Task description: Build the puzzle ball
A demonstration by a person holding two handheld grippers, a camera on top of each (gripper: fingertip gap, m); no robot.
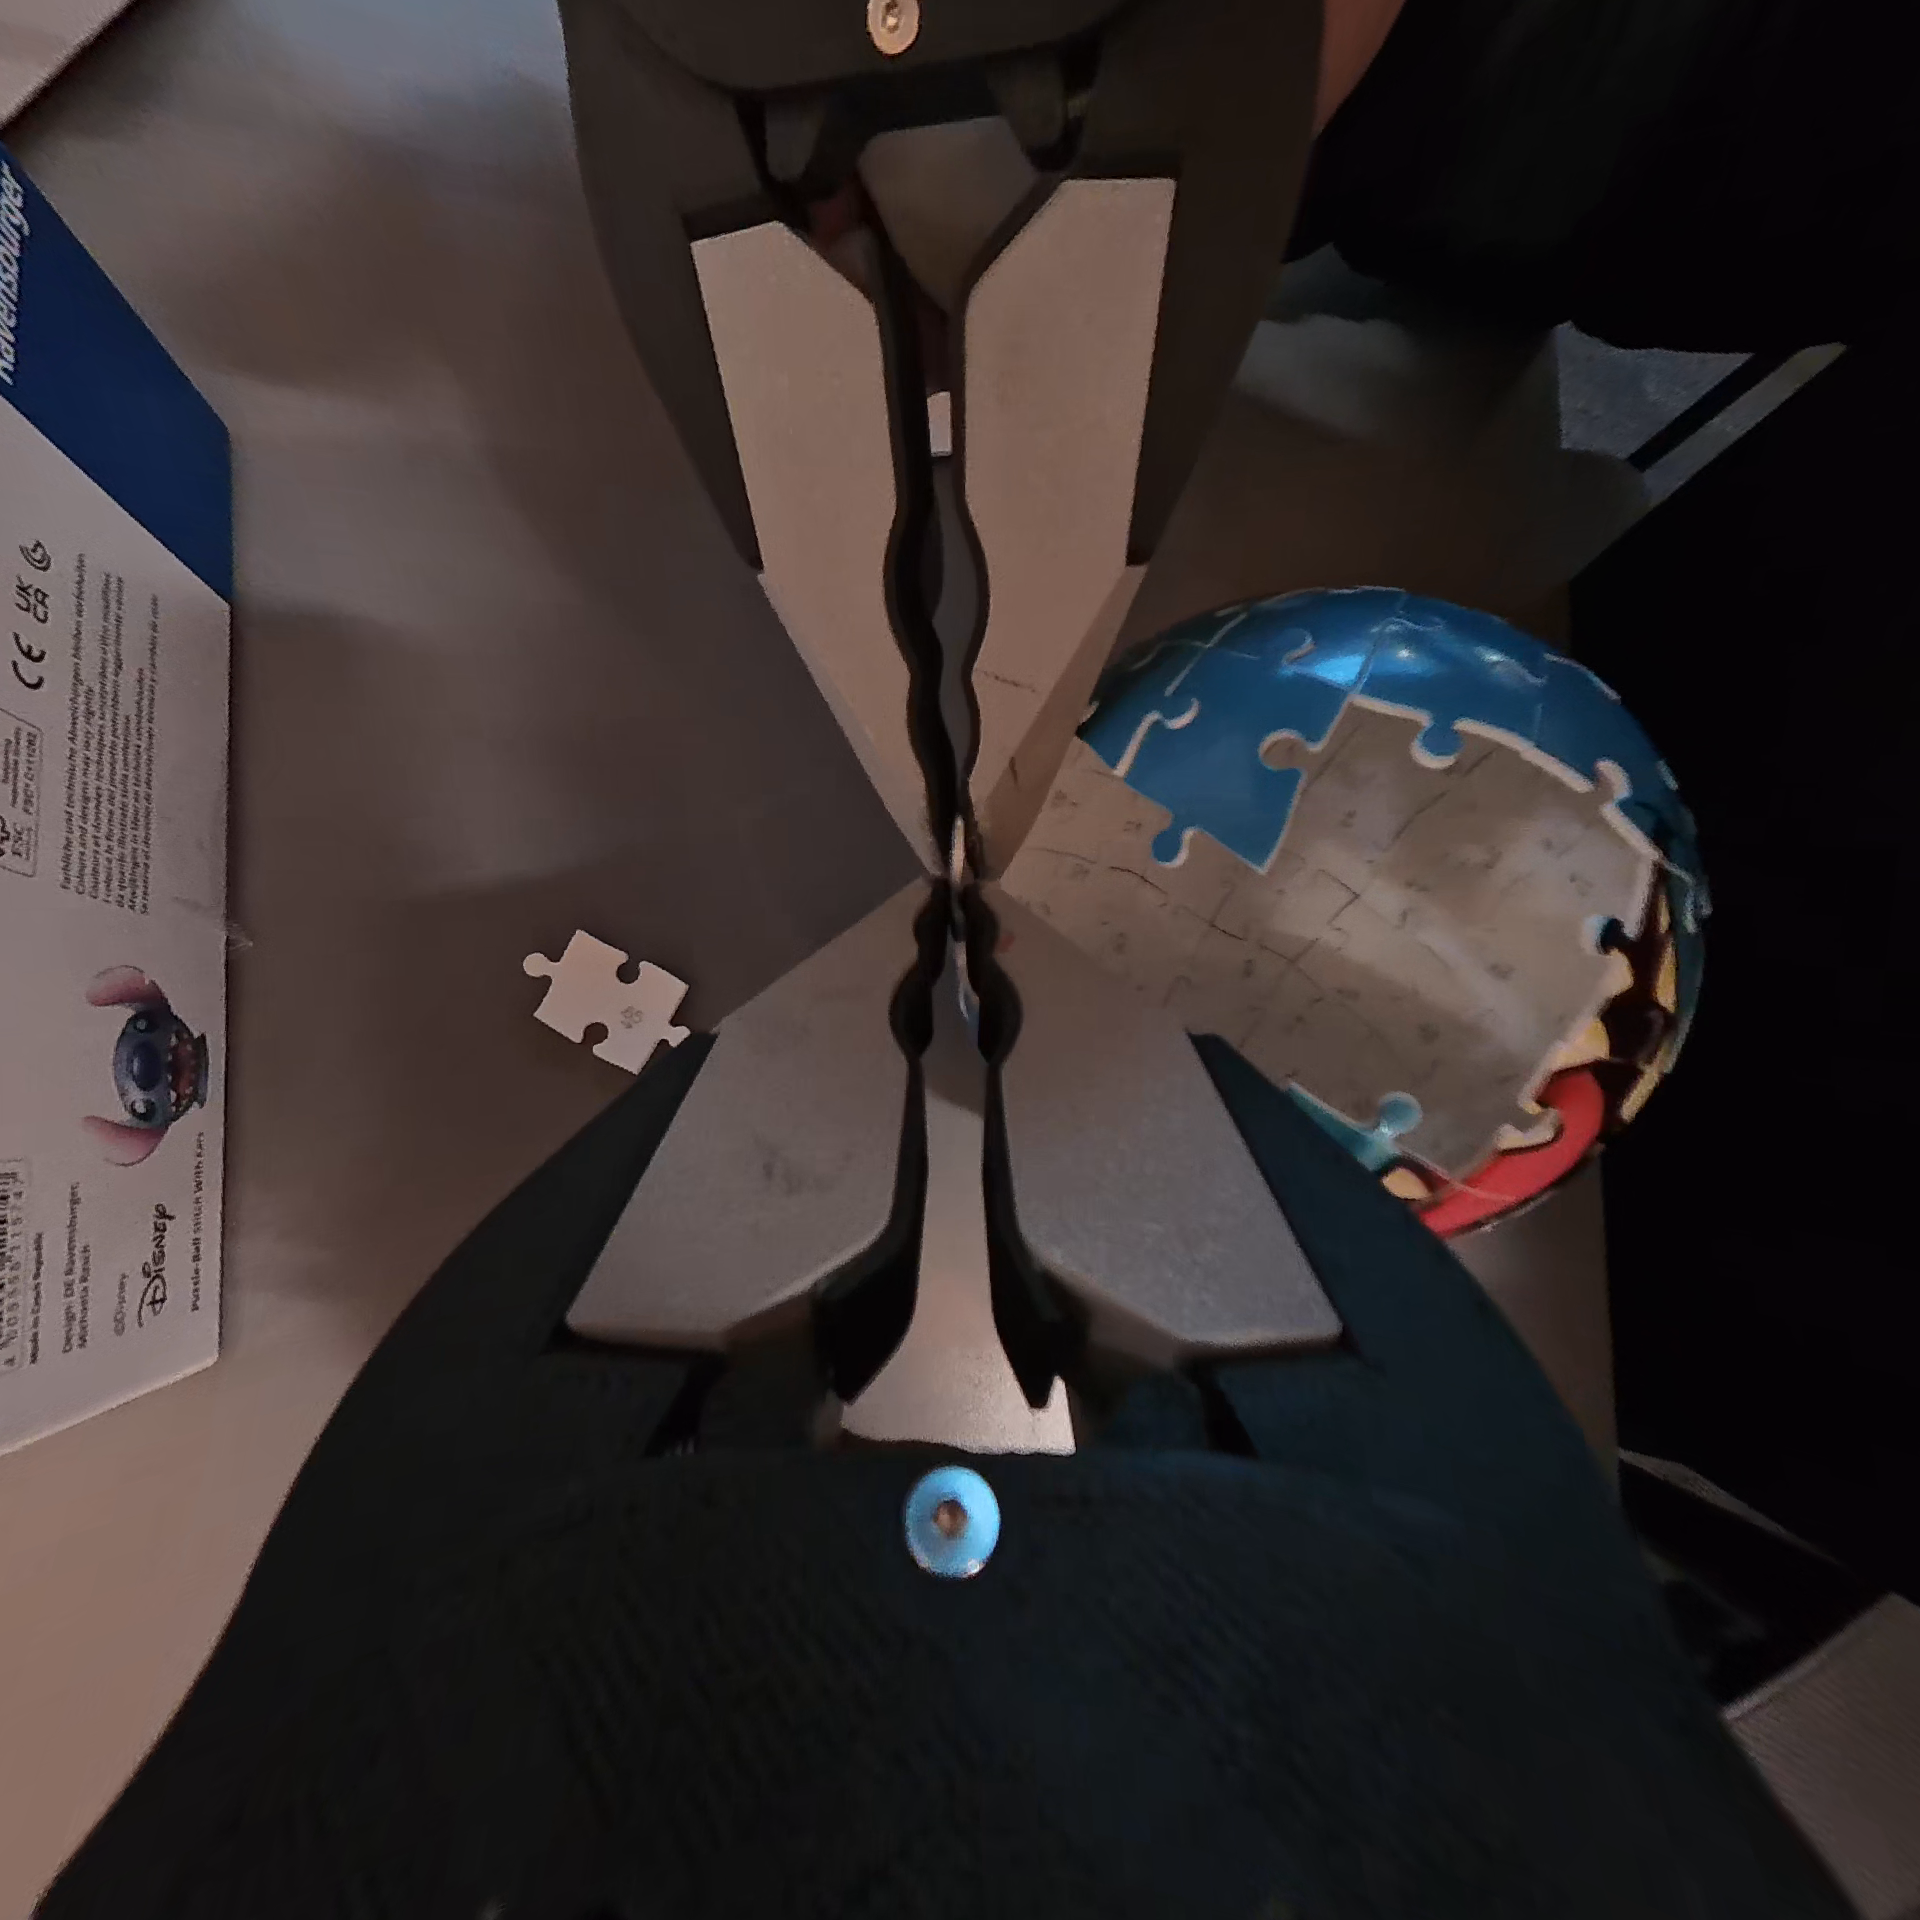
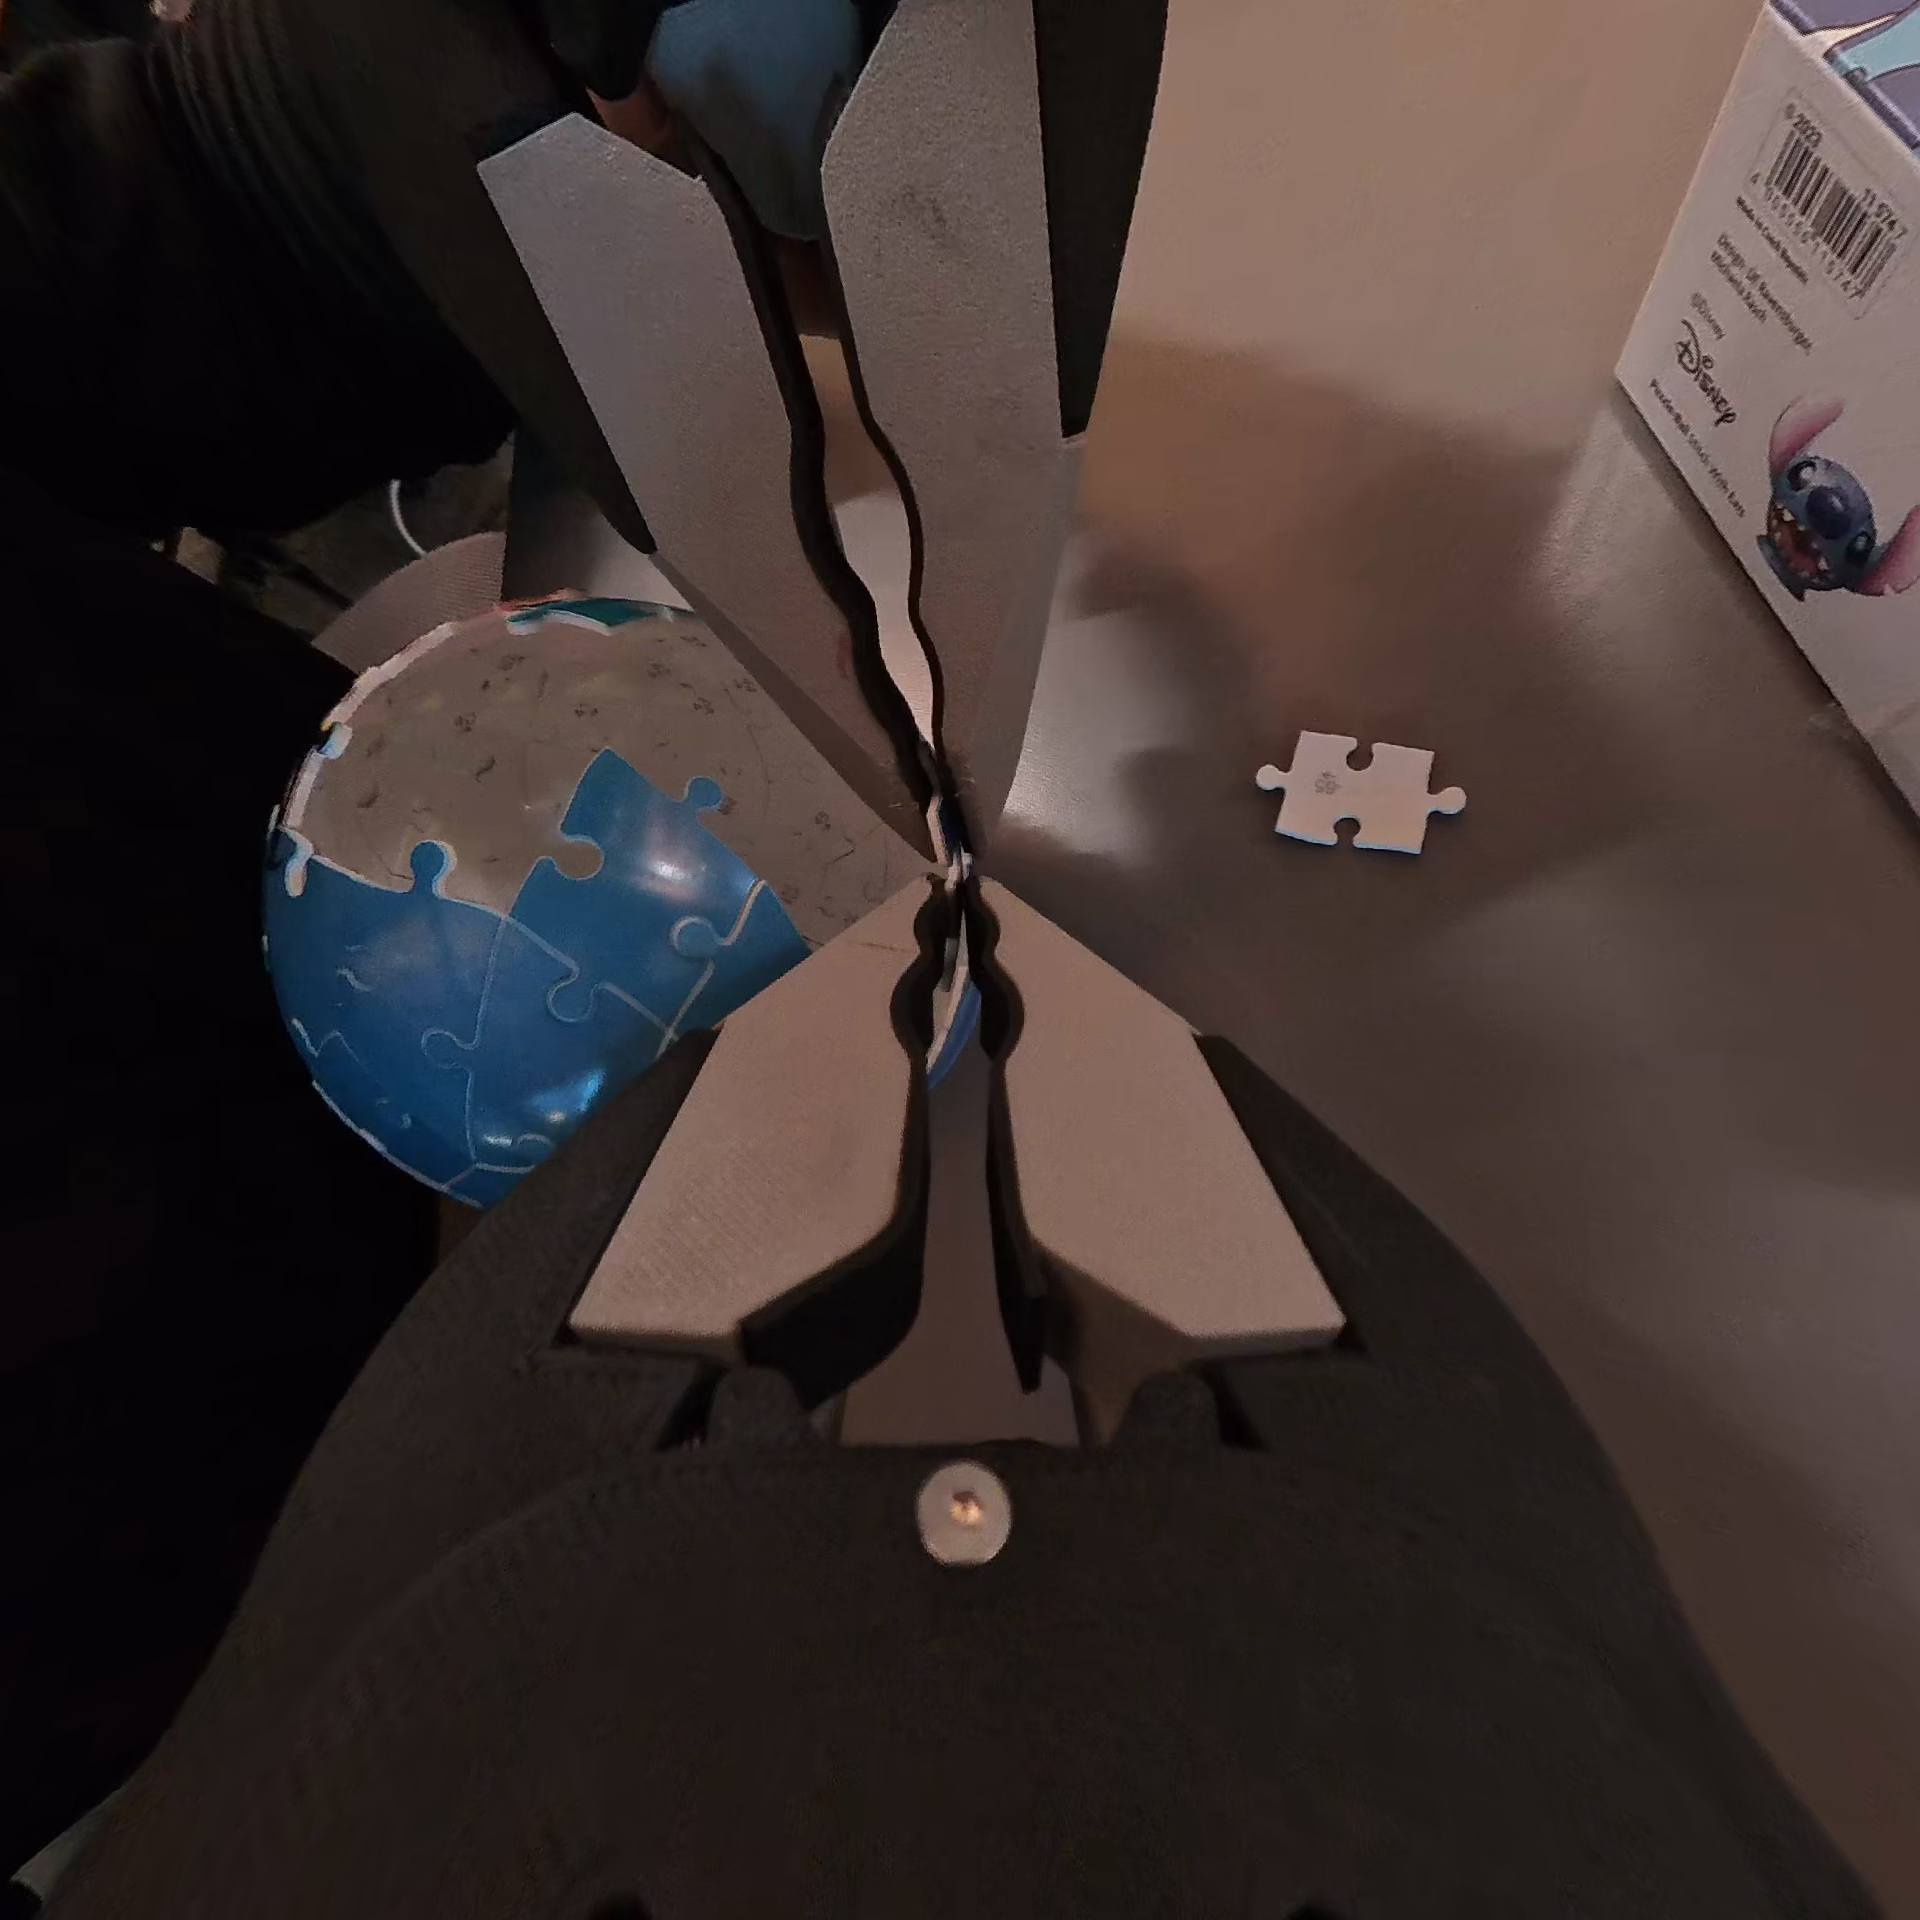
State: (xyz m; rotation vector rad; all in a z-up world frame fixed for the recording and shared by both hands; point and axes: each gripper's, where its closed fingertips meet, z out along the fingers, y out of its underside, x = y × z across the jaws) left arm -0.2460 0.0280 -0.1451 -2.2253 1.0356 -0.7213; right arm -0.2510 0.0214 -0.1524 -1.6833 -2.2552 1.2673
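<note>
The puzzle ball is a half-built blue shell on the table, its grey inside showing; it also shows in the right wrist view. My left gripper and right gripper meet tip to tip just beside the ball. Both are shut on a small blue-and-white puzzle piece seen edge on; a blue sliver of it shows between the left jaws. I cannot tell if it is one piece or two. A loose piece lies white side up on the table, also in the right wrist view.
The white and blue puzzle box lies on the grey table beyond the loose piece; it also shows at the top right of the right wrist view. Dark space lies past the ball at the table edge. Both grippers' tips are close together, under 4 cm apart.
</note>
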